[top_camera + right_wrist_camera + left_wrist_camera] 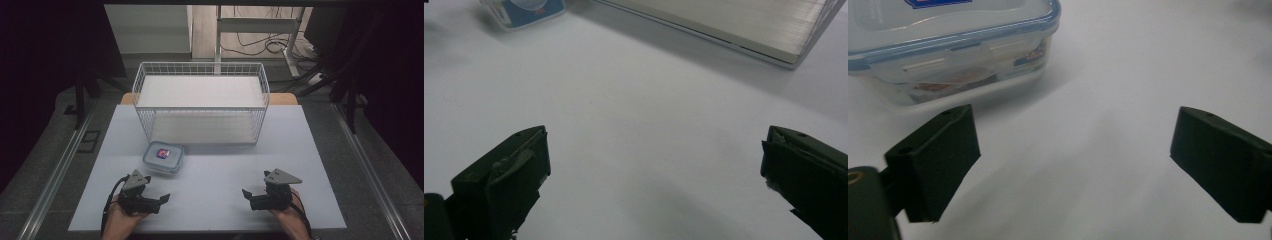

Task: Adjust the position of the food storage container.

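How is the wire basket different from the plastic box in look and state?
The basket is large, white wire mesh, open on top; the box is small, clear plastic, shut by a blue-edged lid. The basket stands farther back; the box lies nearer the left gripper. Both are rectangular and rest on the table.

High cam sits above, looking fwd and down over the whole surface (210, 200). Both gripper cams ride low, close to it; each also catches the lidded container (948, 45).

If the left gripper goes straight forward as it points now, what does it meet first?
Probably the clear lidded container: it lies just ahead of the open left gripper, slightly toward one jaw, so that jaw would likely touch it first.
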The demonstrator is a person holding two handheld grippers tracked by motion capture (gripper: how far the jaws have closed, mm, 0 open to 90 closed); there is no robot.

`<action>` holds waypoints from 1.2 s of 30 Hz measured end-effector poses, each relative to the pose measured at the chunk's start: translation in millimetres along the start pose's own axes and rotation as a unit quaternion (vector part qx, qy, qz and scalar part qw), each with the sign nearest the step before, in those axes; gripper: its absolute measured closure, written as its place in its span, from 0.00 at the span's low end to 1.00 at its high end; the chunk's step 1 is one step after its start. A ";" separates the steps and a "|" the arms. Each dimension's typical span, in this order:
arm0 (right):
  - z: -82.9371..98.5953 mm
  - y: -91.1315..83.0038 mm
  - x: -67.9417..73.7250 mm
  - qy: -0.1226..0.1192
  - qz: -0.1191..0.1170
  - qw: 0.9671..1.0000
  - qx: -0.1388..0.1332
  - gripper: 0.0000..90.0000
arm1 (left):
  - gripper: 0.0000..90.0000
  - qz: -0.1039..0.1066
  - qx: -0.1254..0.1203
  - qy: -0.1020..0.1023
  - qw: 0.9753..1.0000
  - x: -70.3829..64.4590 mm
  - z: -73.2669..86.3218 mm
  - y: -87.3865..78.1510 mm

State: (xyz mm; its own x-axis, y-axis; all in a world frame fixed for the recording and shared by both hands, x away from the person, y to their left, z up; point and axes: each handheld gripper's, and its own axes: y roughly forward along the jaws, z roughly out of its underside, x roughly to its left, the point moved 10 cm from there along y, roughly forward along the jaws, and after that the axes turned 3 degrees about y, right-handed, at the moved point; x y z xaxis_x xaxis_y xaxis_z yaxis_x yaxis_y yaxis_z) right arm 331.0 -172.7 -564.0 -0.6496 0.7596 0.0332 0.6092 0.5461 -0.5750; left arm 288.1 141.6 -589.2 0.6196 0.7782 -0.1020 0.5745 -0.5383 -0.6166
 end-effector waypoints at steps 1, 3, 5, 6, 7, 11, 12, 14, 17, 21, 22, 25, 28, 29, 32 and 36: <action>0.5 0.3 0.0 0.000 0.000 1.000 0.002 0.00 | 0.10 -0.005 0.000 0.000 1.000 1.3 -0.5 -0.6; 0.8 0.5 0.5 0.000 0.000 1.000 0.003 0.00 | 0.14 -0.012 -0.002 0.004 1.000 3.4 -2.2 -2.4; 1.2 1.1 1.0 -0.001 0.001 1.000 0.005 0.00 | 0.20 -0.019 -0.003 0.010 1.000 6.4 -4.6 -4.2; 1.4 1.4 1.1 -0.002 0.002 1.000 0.006 0.00 | 0.22 -0.022 -0.003 0.013 1.000 8.3 -5.6 -5.0; 1.5 1.7 1.3 -0.002 0.002 1.000 0.007 0.00 | 0.27 -0.025 0.000 0.016 1.000 11.0 -6.1 -5.5; 2.8 2.4 1.6 -0.002 0.002 1.000 0.012 0.00 | 0.44 -0.039 -0.002 0.014 0.999 27.3 -11.3 -7.7; 3.3 2.5 1.7 -0.003 0.003 1.000 0.014 0.00 | 0.48 -0.040 -0.006 0.008 0.999 32.1 -13.2 -8.5; 4.1 3.0 2.2 -0.004 0.003 1.000 0.017 0.00 | 0.55 -0.047 -0.013 -0.005 0.999 42.1 -16.8 -10.2; 4.2 3.8 2.9 -0.003 0.003 1.000 0.019 0.00 | 0.68 -0.049 -0.017 -0.022 0.998 54.2 -19.8 -12.5; 3.0 5.6 3.1 0.002 0.003 1.000 0.016 0.00 | 0.83 -0.061 -0.019 -0.029 0.998 69.7 -22.5 -14.7; 2.5 6.1 3.0 0.003 0.003 1.000 0.015 0.00 | 0.86 -0.066 -0.019 -0.027 0.997 73.8 -23.4 -15.4; 2.0 7.4 3.2 0.004 0.003 1.000 0.015 0.00 | 0.97 -0.080 -0.021 -0.023 0.996 87.4 -26.7 -15.3; 3.1 8.9 3.4 0.002 0.003 1.000 0.020 0.00 | 1.00 -0.082 -0.024 -0.029 0.996 96.6 -28.5 -12.6; 3.6 9.4 3.5 0.001 0.003 1.000 0.022 0.00 | 1.00 -0.091 -0.025 -0.033 0.995 106.0 -30.0 -8.8; 5.3 11.4 5.1 -0.003 0.001 1.000 0.027 0.00 | 1.00 -0.103 -0.026 -0.036 0.994 114.8 -31.8 -5.0; 5.2 13.1 7.1 -0.008 -0.002 1.000 0.028 0.00 | 1.00 -0.131 -0.014 -0.039 0.990 131.7 -32.6 7.1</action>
State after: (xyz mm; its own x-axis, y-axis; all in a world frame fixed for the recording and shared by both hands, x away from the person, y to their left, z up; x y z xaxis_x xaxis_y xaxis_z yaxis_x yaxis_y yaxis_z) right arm 332.0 -162.0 -575.5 -0.6597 0.7512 0.0219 0.5809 0.5283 -0.6193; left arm 391.2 229.7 -581.6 0.4043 0.9146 -0.0013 0.7259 -0.3218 -0.6079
